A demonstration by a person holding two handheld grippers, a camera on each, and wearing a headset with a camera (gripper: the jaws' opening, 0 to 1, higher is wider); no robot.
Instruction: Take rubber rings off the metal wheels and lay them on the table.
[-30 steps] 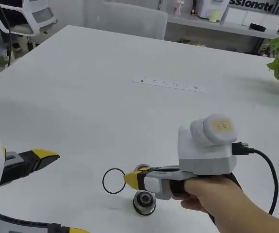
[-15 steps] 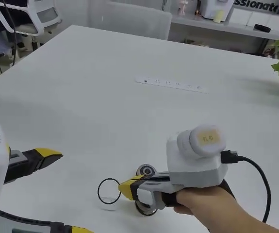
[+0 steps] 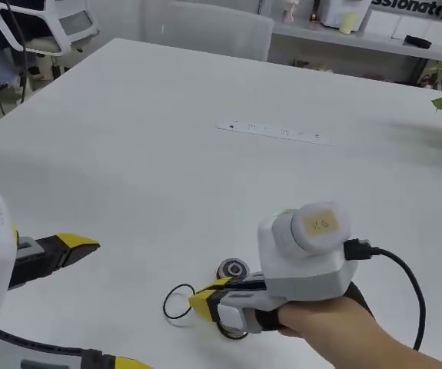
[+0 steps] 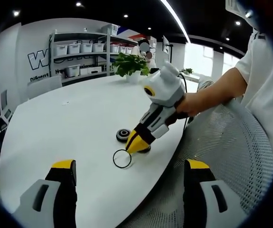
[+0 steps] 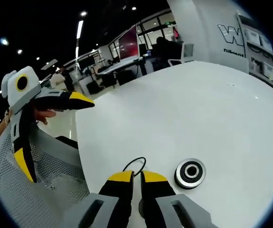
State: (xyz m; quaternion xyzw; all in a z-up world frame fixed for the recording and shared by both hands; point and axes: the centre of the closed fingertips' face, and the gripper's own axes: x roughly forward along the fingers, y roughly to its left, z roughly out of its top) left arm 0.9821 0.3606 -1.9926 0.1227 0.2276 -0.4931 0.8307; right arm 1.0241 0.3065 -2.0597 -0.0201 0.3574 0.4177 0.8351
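Now the right gripper (image 5: 137, 176) pinches a thin black rubber ring (image 4: 114, 159); a round grooved metal wheel (image 5: 190, 173) lies at three o'clock; the left gripper (image 4: 131, 166) gapes wide.

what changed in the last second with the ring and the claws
The right claw, shut on the rubber ring, has drawn slightly lower and toward the person, so it now covers most of the nearer wheel. The ring came along and looks tilted instead of a flat round loop. The far wheel and the open left claw stayed put.
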